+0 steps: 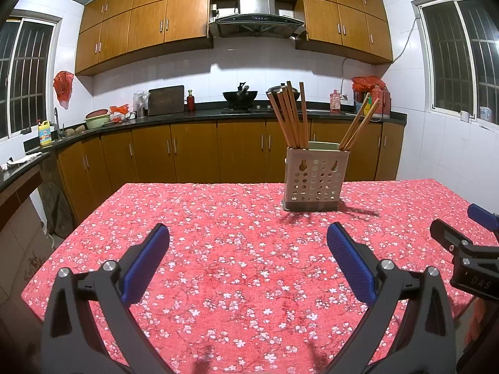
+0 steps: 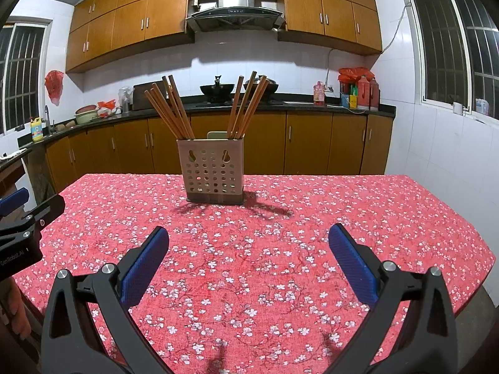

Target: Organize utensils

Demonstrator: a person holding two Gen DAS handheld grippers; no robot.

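Note:
A beige perforated utensil holder (image 1: 315,180) stands upright on the red flowered tablecloth (image 1: 237,249), far of centre; it also shows in the right wrist view (image 2: 214,171). Several brown chopsticks (image 1: 291,115) stand in its left side and more chopsticks (image 1: 358,127) lean in its right side; both bunches show in the right wrist view (image 2: 174,109) (image 2: 246,106). My left gripper (image 1: 248,237) is open and empty, above the cloth, short of the holder. My right gripper (image 2: 248,240) is open and empty, also short of the holder.
The right gripper's tip (image 1: 467,249) shows at the right edge of the left wrist view; the left gripper's tip (image 2: 28,215) at the left edge of the right wrist view. Kitchen counter (image 1: 199,115) with a wok (image 1: 240,96) lies behind the table.

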